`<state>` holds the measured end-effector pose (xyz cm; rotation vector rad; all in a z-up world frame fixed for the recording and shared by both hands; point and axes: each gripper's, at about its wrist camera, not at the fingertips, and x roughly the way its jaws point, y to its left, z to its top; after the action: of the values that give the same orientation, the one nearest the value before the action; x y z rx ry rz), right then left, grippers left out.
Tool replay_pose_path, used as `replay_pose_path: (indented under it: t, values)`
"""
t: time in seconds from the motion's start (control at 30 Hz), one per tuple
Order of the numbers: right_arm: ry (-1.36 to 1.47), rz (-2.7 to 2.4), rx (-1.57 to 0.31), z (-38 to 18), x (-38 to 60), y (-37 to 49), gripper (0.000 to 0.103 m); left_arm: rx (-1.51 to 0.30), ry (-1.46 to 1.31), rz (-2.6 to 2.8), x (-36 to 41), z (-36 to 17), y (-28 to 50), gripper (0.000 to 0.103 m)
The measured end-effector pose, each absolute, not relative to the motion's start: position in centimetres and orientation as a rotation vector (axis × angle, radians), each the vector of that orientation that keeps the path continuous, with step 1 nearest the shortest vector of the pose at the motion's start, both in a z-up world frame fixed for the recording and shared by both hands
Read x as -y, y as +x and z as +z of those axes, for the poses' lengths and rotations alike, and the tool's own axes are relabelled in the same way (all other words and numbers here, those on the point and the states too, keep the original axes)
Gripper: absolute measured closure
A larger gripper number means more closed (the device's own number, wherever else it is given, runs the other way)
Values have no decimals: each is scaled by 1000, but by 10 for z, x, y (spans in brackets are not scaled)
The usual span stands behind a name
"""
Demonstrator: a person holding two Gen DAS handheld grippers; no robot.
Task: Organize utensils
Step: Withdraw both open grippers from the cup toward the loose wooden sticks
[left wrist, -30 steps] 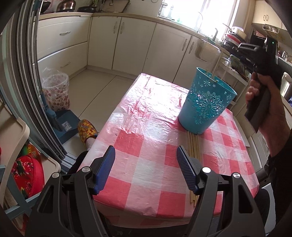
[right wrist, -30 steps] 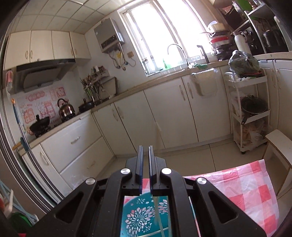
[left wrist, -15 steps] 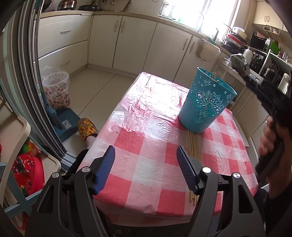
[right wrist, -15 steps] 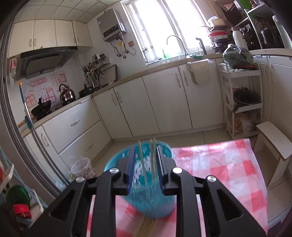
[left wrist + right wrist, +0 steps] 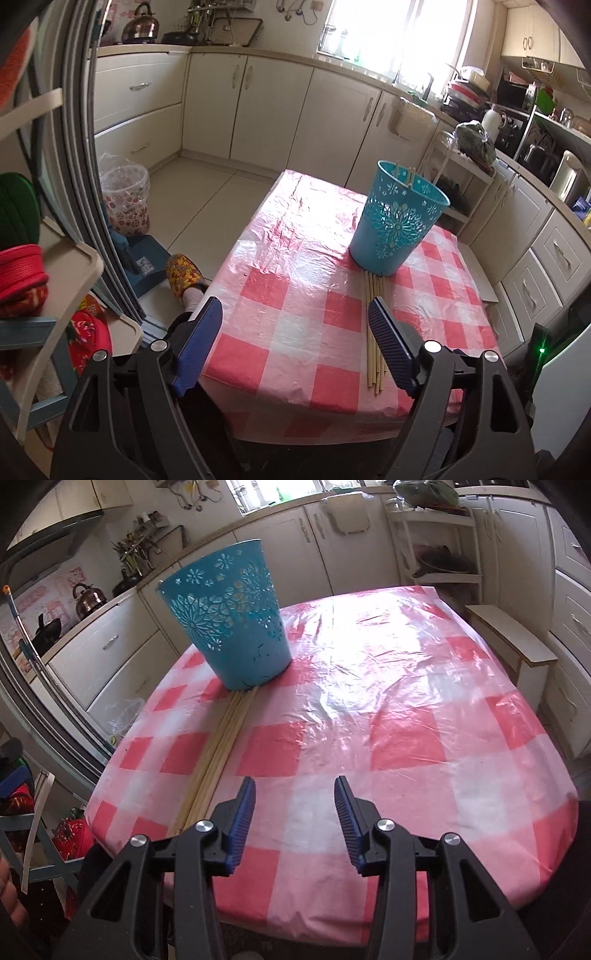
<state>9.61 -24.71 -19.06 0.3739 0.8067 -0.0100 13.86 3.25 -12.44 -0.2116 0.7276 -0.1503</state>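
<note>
Hovering level over the table edge, left gripper (image 5: 295, 332) and right gripper (image 5: 293, 818) hold jaws wide, empty.

A blue bin (image 5: 231, 624) stands on the table's (image 5: 406, 716) left part, with a row of chopsticks (image 5: 218, 734) running from its base to the near edge. The cloth right of them lies open and bare.

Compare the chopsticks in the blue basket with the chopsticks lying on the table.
The chopsticks in the basket stand nearly upright; the chopsticks on the table lie flat.
Those in the basket show only their tips above the rim; those on the table show most of their length, one end reaching the basket's base.
Only a few tips poke out, while the table holds a bigger bundle.
Both are thin, pale wooden sticks.
</note>
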Motion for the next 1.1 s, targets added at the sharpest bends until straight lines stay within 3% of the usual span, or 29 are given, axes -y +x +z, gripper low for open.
replay_pose_path:
  t: [0.4, 1.1]
  values:
    - [300, 62, -816, -183, 200, 88, 49, -662, -259, -126, -69, -99, 102, 19]
    - [281, 25, -813, -191, 201, 104, 46, -733, -259, -90, -77, -123, 112, 18]
